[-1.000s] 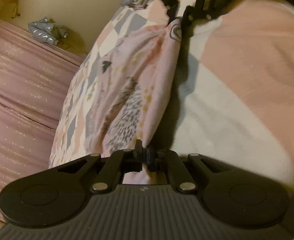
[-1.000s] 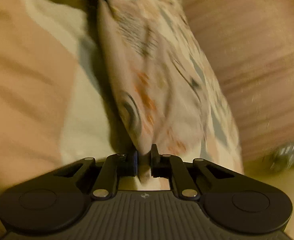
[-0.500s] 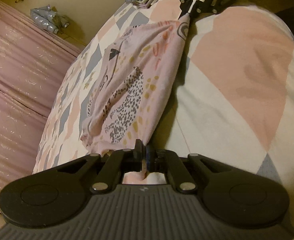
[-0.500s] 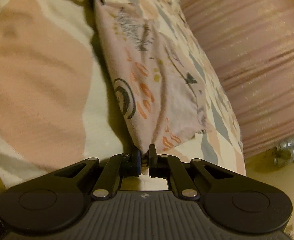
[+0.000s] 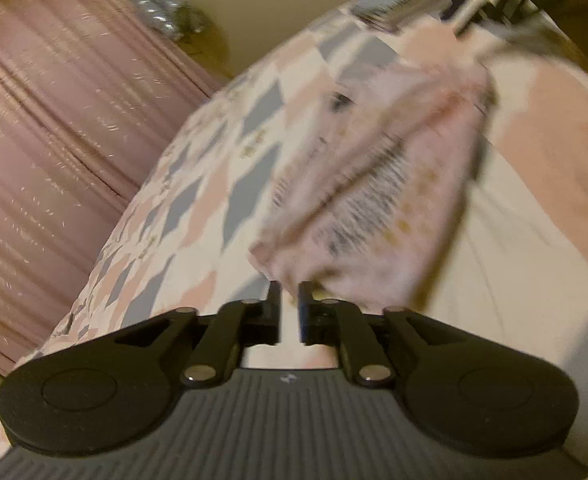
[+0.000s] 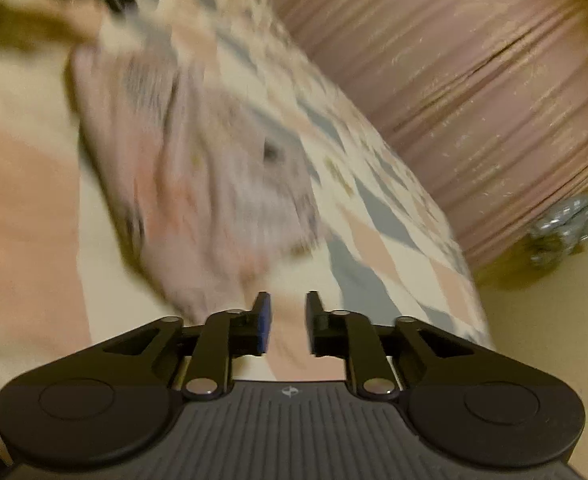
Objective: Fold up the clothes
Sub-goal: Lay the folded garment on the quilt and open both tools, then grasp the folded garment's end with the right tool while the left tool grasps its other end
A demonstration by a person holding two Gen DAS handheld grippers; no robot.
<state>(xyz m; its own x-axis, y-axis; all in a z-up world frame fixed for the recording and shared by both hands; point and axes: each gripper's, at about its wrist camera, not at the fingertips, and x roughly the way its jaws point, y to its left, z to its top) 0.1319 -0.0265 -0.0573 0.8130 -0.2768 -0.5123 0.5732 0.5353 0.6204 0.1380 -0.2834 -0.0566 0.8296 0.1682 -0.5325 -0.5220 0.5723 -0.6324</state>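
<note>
— Pink cloth, where is it lying?
— The pink printed garment (image 5: 378,200) lies on the bed (image 5: 221,184), just in front of the left claw (image 5: 289,300). Its long side runs from this claw away to the right claw (image 6: 287,312).
— Do the claws hold it?
— No. Half a second ago both pinched its ends; now the jaws of both stand apart with nothing between, and the blurred garment has dropped lower.
</note>
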